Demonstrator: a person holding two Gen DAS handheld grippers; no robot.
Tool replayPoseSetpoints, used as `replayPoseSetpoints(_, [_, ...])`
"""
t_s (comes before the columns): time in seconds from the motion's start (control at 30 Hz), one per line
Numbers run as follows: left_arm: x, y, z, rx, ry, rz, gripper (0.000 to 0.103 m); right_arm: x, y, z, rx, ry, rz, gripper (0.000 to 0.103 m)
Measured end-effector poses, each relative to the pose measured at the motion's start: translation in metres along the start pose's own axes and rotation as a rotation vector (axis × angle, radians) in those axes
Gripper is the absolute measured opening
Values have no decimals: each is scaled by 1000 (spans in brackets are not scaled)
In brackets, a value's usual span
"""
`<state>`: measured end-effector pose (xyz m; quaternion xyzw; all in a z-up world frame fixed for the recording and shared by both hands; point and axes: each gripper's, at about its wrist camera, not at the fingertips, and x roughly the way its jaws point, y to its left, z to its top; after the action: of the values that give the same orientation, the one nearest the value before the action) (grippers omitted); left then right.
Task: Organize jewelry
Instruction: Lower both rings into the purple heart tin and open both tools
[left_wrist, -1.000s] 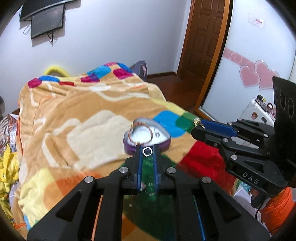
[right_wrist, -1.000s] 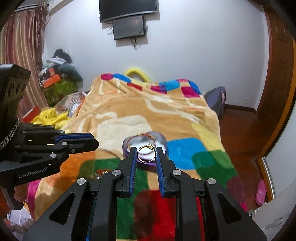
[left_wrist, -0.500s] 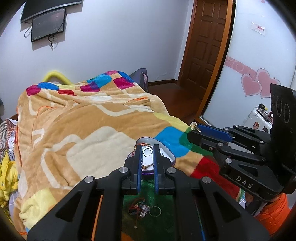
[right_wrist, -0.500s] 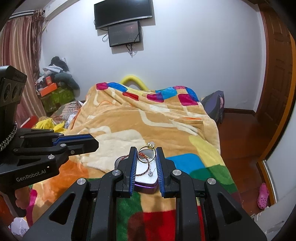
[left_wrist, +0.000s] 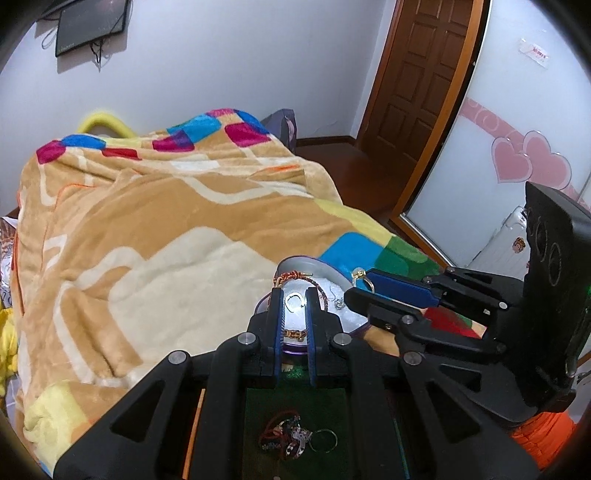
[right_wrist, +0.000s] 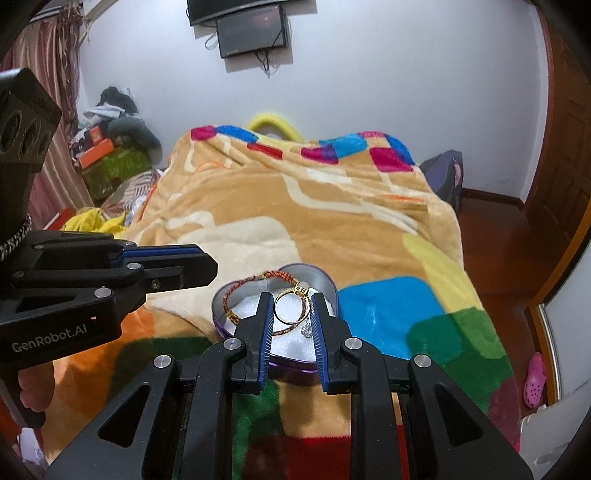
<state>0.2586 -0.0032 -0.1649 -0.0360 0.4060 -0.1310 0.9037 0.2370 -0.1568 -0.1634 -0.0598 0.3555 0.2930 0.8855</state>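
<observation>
A purple heart-shaped tin with a white lining lies on the blanket; it also shows in the left wrist view. A red-gold braided bracelet and a small silver earring lie inside it. My right gripper is shut on a gold ring and holds it just above the tin. My left gripper is shut on a small silver ring over the tin's near edge. The right gripper reaches in from the right in the left wrist view.
The tin rests on a colourful patchwork blanket covering a bed. More jewelry, red cords and a thin ring, lies on the green patch under my left gripper. A wooden door and bare floor are to the right. Clutter sits at the left.
Both grippers have moved forward and down over the heart tin, each still gripping its ring. The tin now lies right under both sets of fingertips.
</observation>
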Motion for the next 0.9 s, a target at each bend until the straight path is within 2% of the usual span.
replayPoseSetpoints(0.43, [24, 4, -4, 0, 69, -12, 9, 22, -3, -3, -12, 73, 18, 18])
replayPoseSetpoints(0.9, [16, 4, -3, -1, 54, -3, 10, 25, -3, -1, -20, 104, -5, 18])
